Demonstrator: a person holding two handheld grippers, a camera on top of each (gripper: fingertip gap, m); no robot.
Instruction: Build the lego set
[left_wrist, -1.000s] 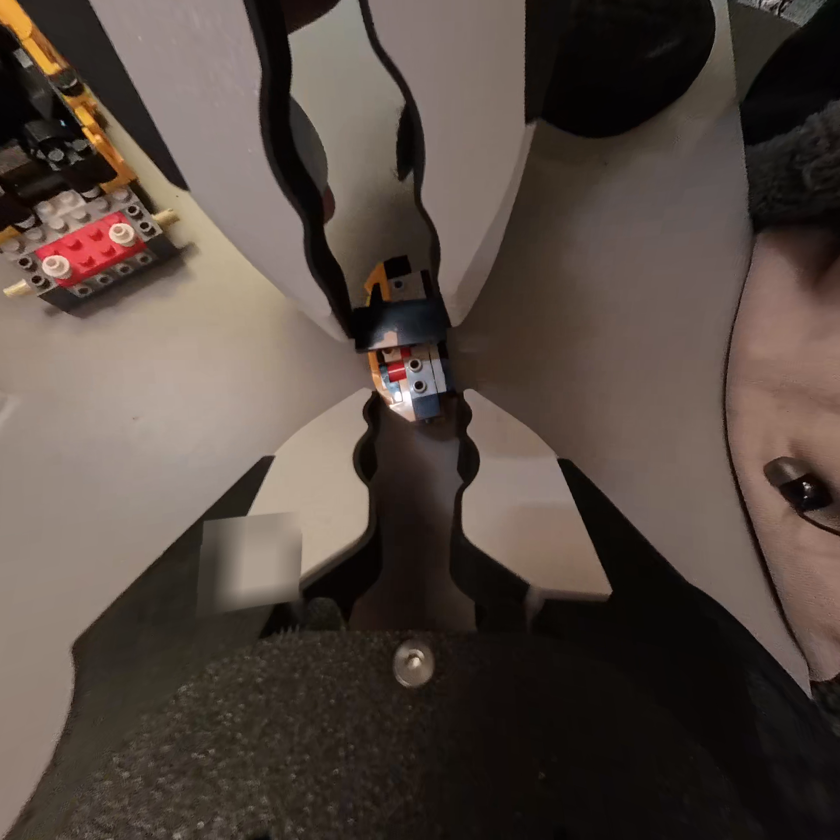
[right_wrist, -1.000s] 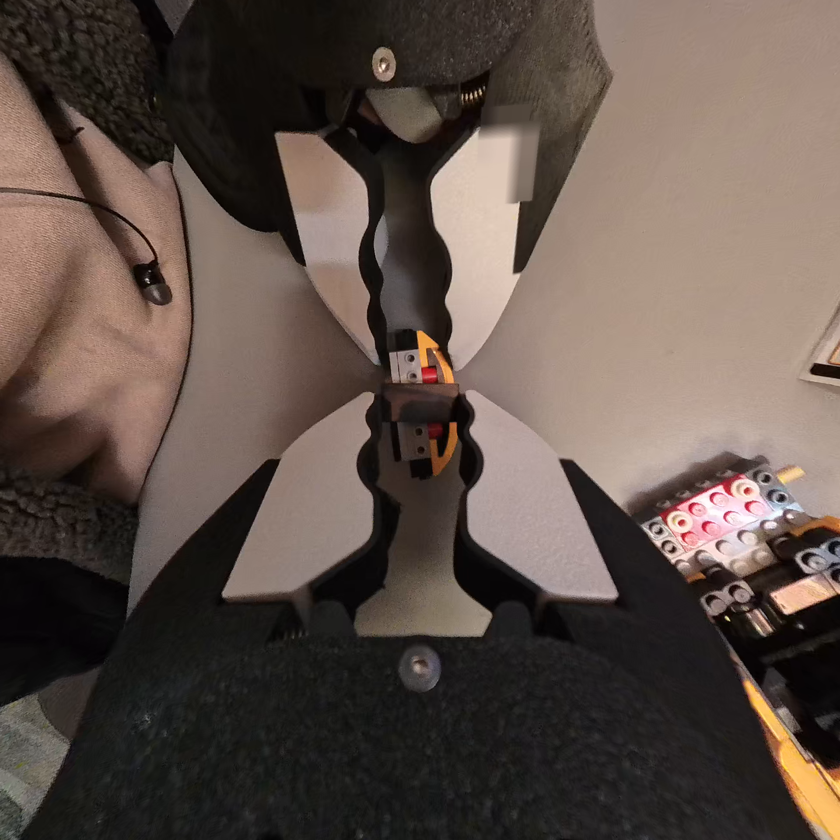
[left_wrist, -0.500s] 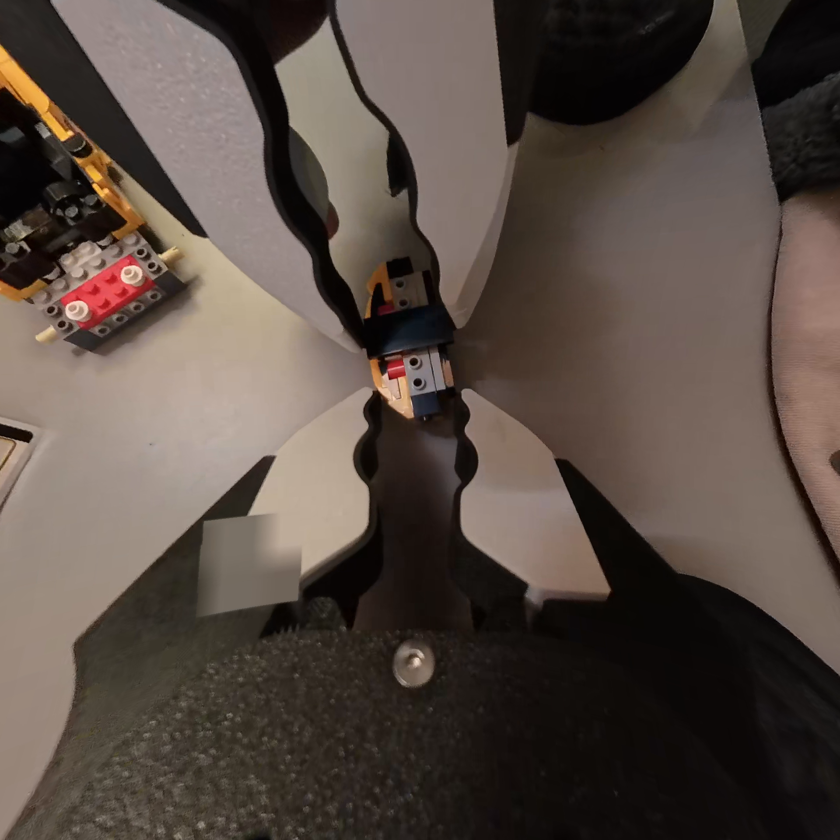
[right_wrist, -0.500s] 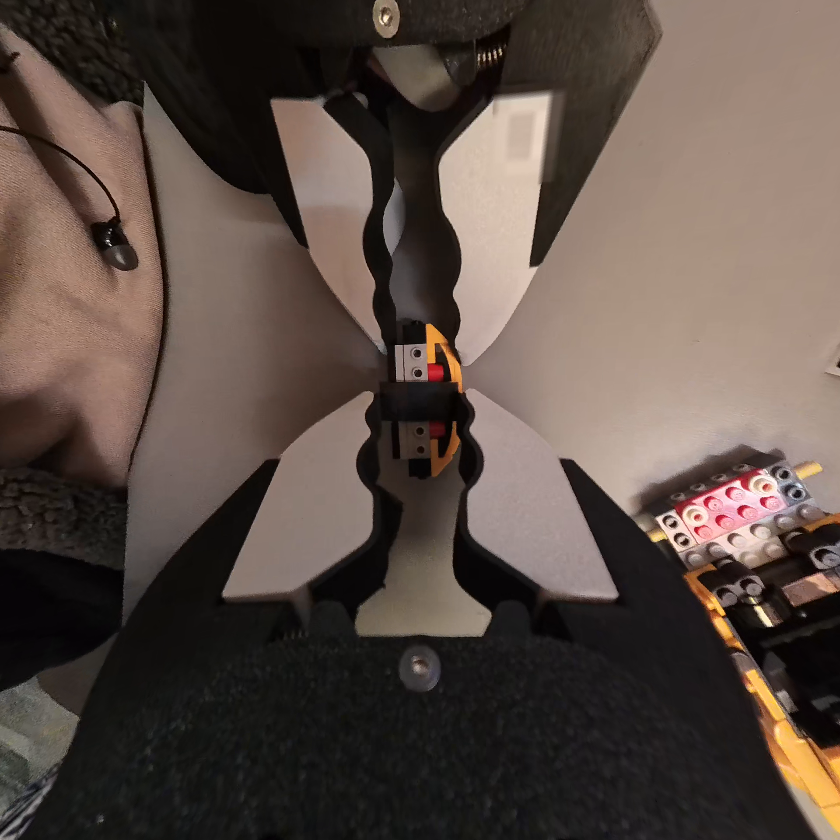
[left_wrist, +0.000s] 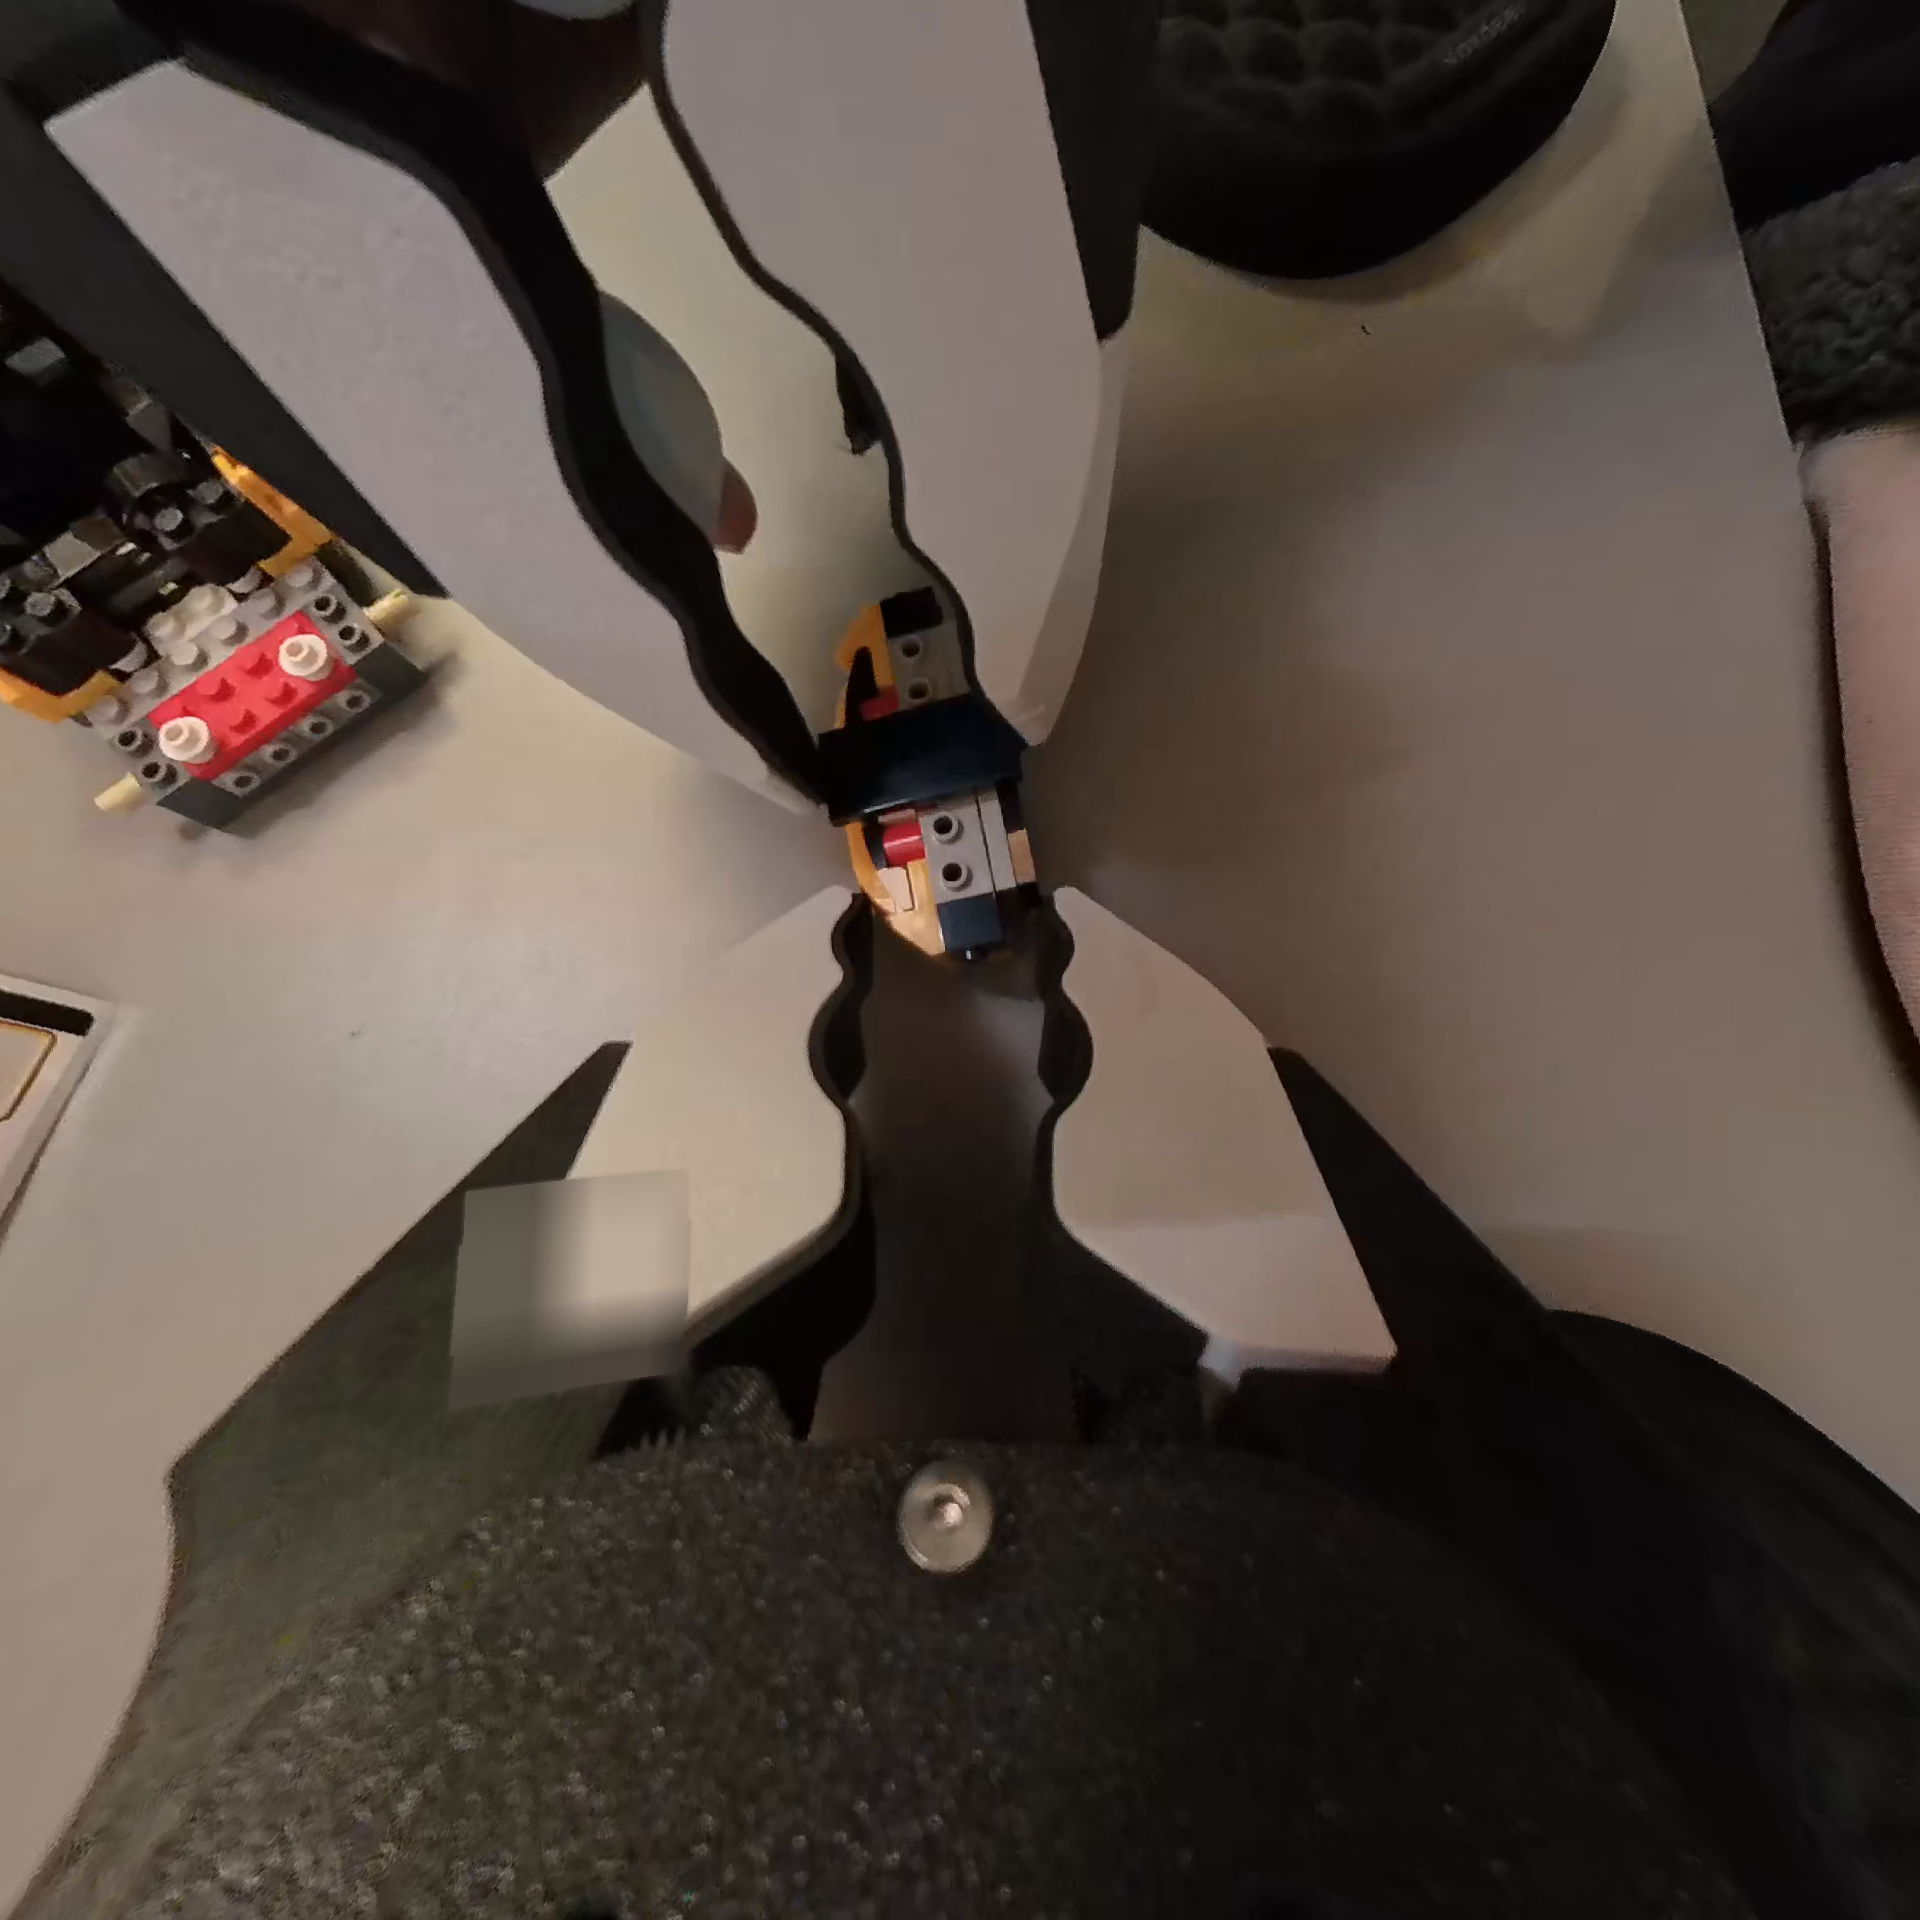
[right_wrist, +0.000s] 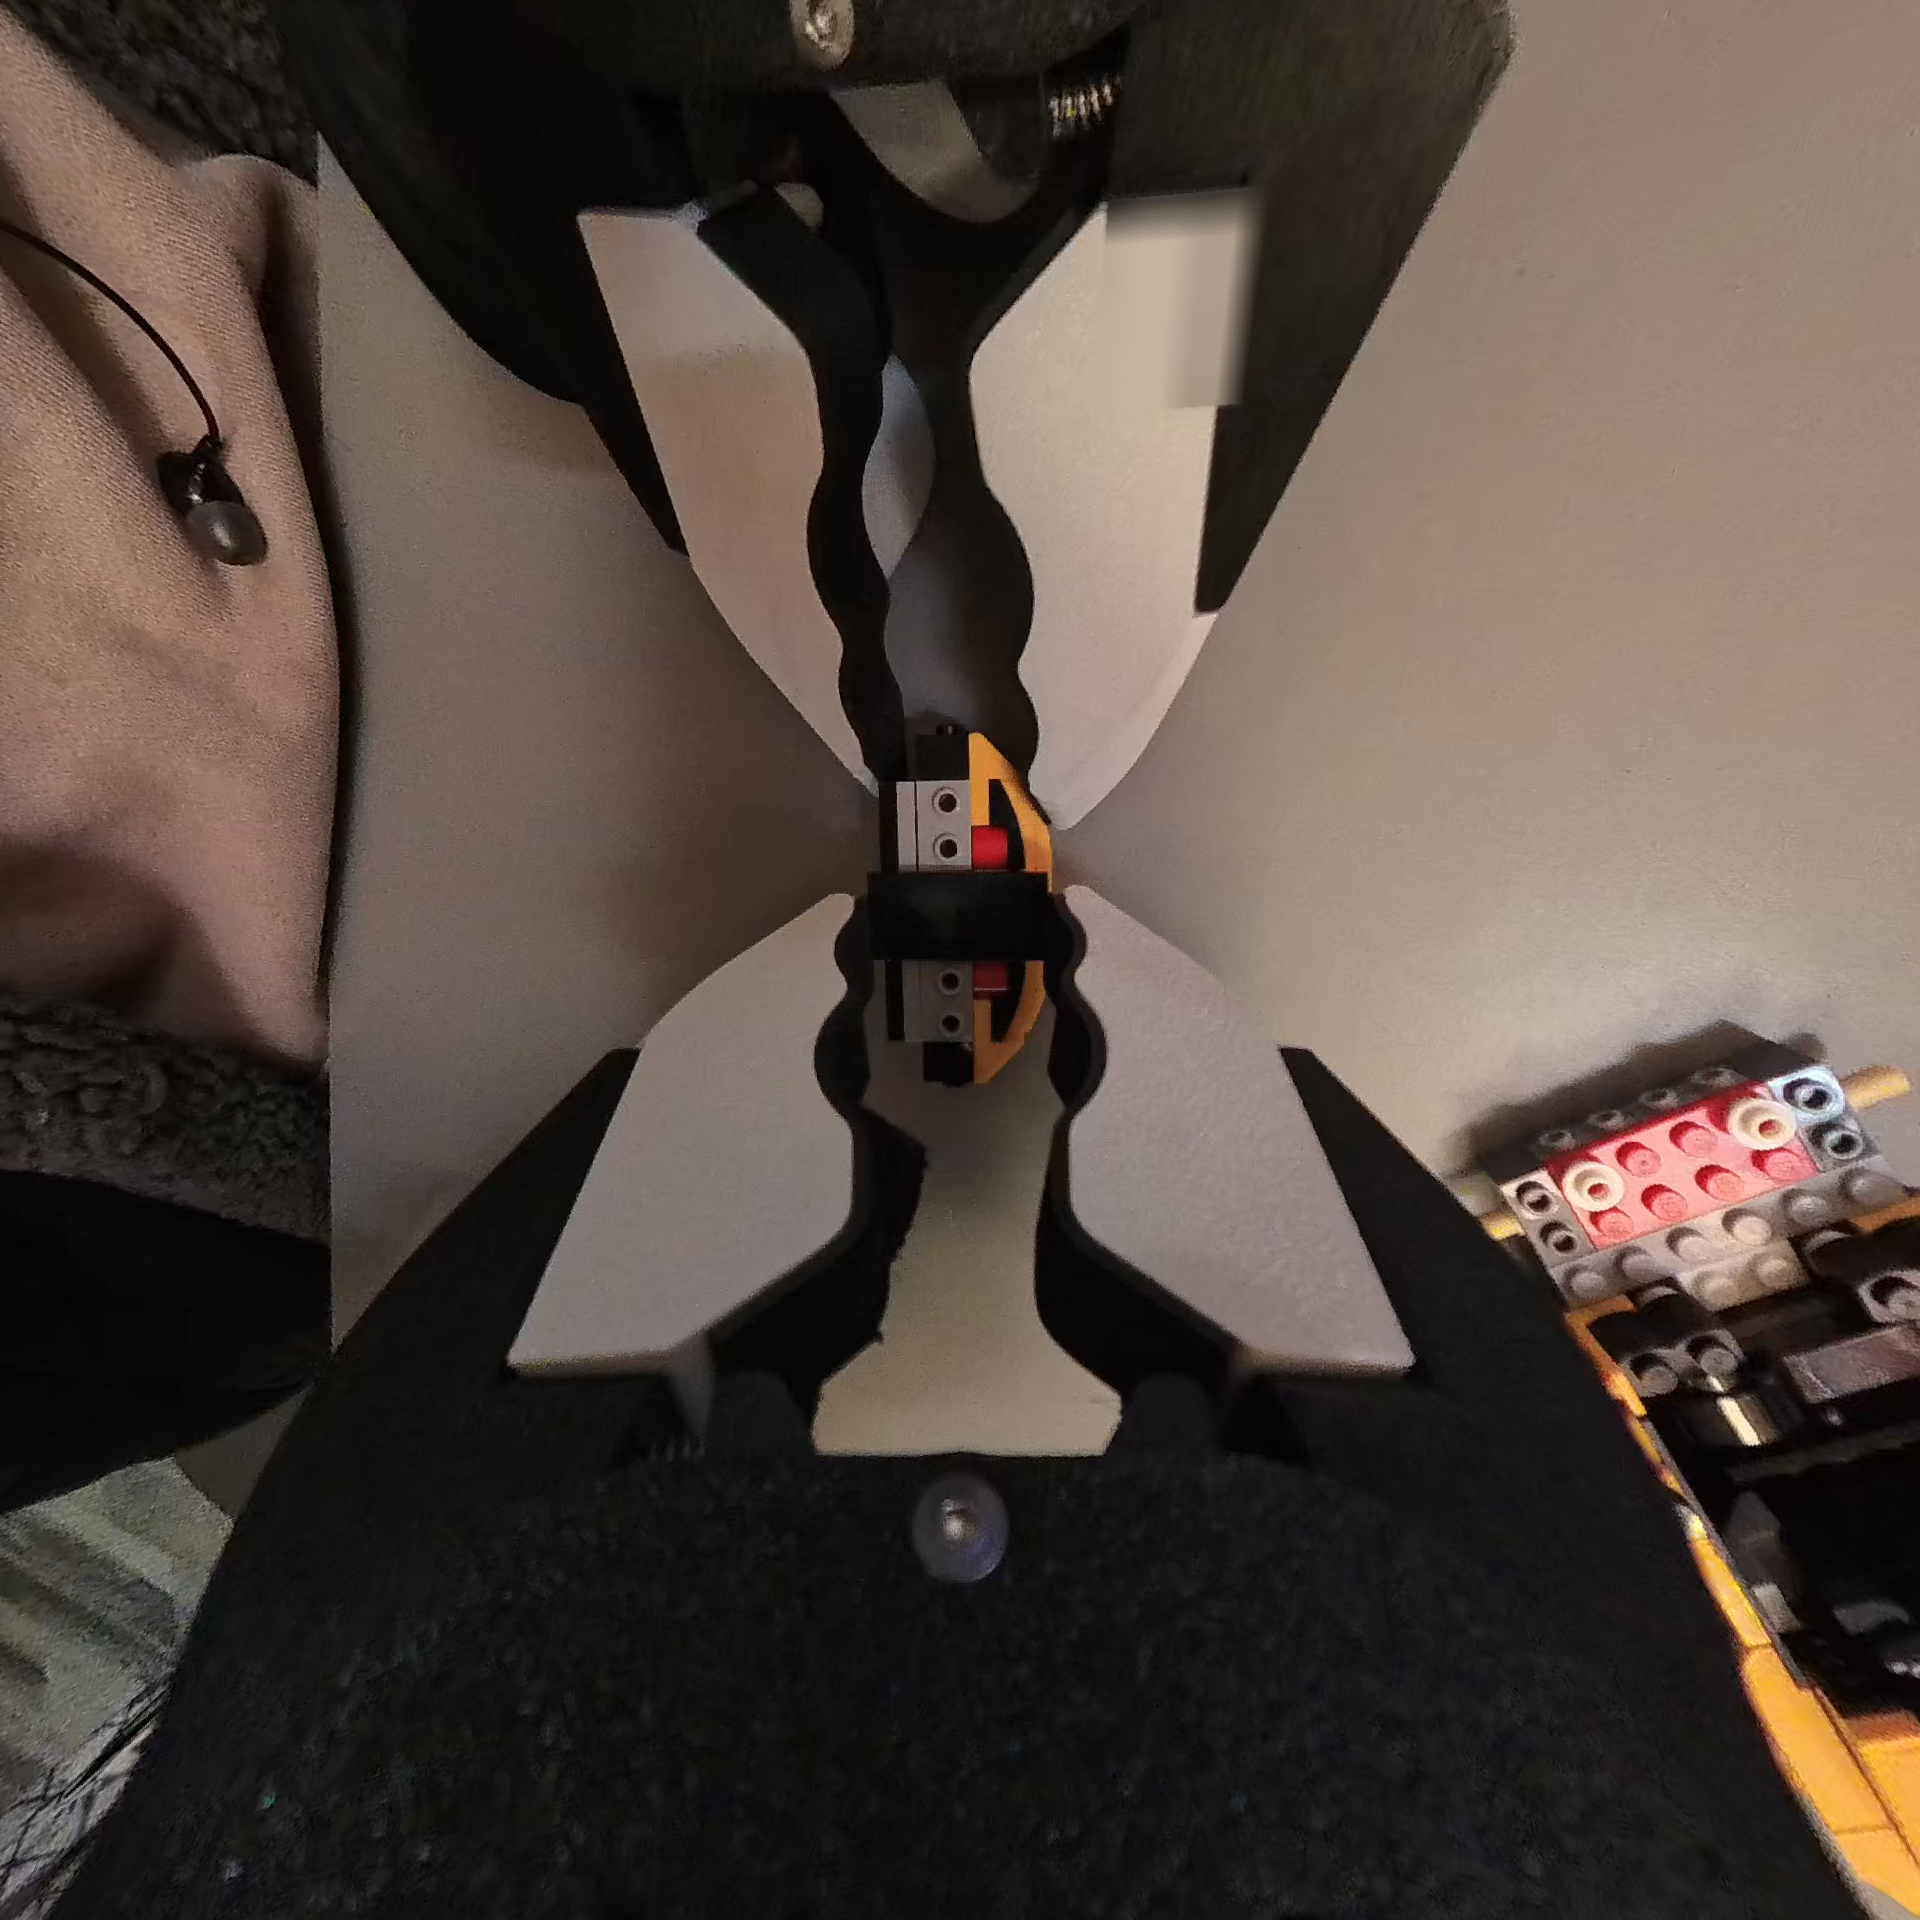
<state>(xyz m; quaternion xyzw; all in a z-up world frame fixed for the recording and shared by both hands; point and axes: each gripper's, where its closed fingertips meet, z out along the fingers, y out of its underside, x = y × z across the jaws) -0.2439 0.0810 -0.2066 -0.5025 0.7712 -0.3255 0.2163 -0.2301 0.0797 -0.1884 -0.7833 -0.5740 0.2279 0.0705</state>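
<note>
A small lego sub-assembly (left_wrist: 956, 857) of grey, red and black bricks with an orange arch is held in the air between my two grippers. My left gripper (left_wrist: 948, 904) is shut on its near end. My right gripper (left_wrist: 920, 764) comes in from the top of the left wrist view and is shut on the black plate at its middle. In the right wrist view the sub-assembly (right_wrist: 940, 826) sits between my right gripper (right_wrist: 958, 914) and the left gripper (right_wrist: 958, 790) opposite. The larger lego model (left_wrist: 229, 696), with a red plate on grey bricks and orange sides, lies on the table.
The white table (left_wrist: 1403, 831) lies beneath. The larger model also shows at the lower right of the right wrist view (right_wrist: 1704, 1195). A flat framed thing's edge (left_wrist: 31, 1049) lies at the left. A person's fleece sleeve (right_wrist: 125, 1101) and a corded earbud (right_wrist: 213, 520) are close. My left and right fingertips are right by each other.
Both grippers stay shut on the sub-assembly. The pair has shifted toward the larger model, which now sits closer in both views. The person has slid toward the frame edges.
</note>
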